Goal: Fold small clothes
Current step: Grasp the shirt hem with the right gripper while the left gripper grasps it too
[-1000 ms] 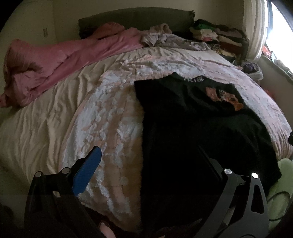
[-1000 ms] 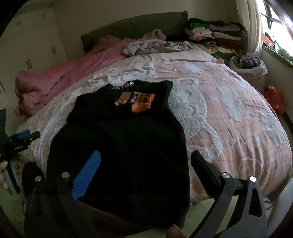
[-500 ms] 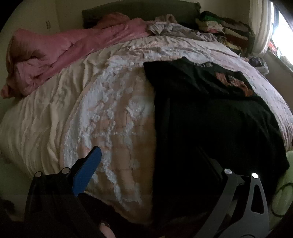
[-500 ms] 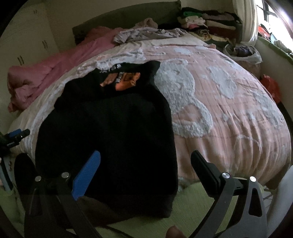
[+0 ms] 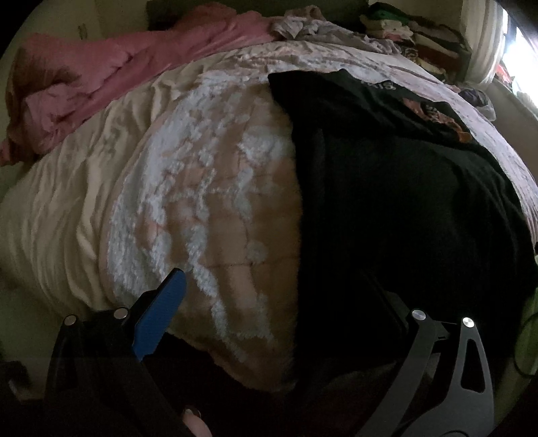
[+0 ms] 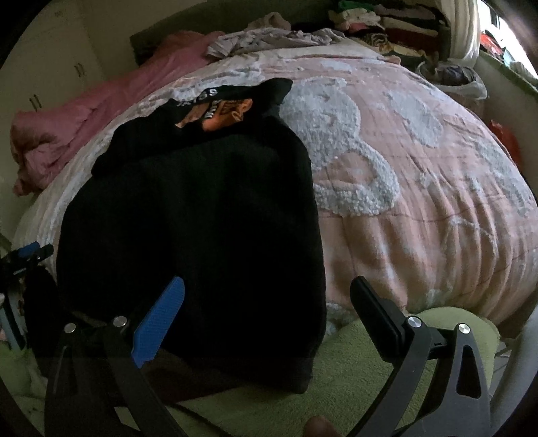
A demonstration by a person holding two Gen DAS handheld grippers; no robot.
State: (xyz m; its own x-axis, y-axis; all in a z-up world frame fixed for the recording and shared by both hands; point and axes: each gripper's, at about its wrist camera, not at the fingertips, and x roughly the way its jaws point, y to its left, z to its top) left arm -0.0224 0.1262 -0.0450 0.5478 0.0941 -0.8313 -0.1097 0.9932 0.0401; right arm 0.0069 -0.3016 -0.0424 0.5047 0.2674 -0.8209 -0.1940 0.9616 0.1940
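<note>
A black garment (image 6: 201,215) with an orange print near its far end lies spread on the pink bedspread (image 6: 420,161), its near hem hanging over the bed's front edge. It also shows in the left wrist view (image 5: 396,208), right of centre. My left gripper (image 5: 275,295) is open and empty at the garment's near left edge. It appears at the far left of the right wrist view (image 6: 27,255). My right gripper (image 6: 269,299) is open and empty over the garment's near right corner.
A crumpled pink duvet (image 5: 111,74) lies at the bed's far left. Loose pale clothes (image 6: 269,37) and a stack of folded clothes (image 6: 386,20) sit at the head. A green mat (image 6: 336,380) lies below the bed's front edge. A bag (image 6: 454,80) stands by the window.
Both grippers have moved forward and lower toward the garment's near hem, so the bed looks closer. Both stay open, and the garment has not moved.
</note>
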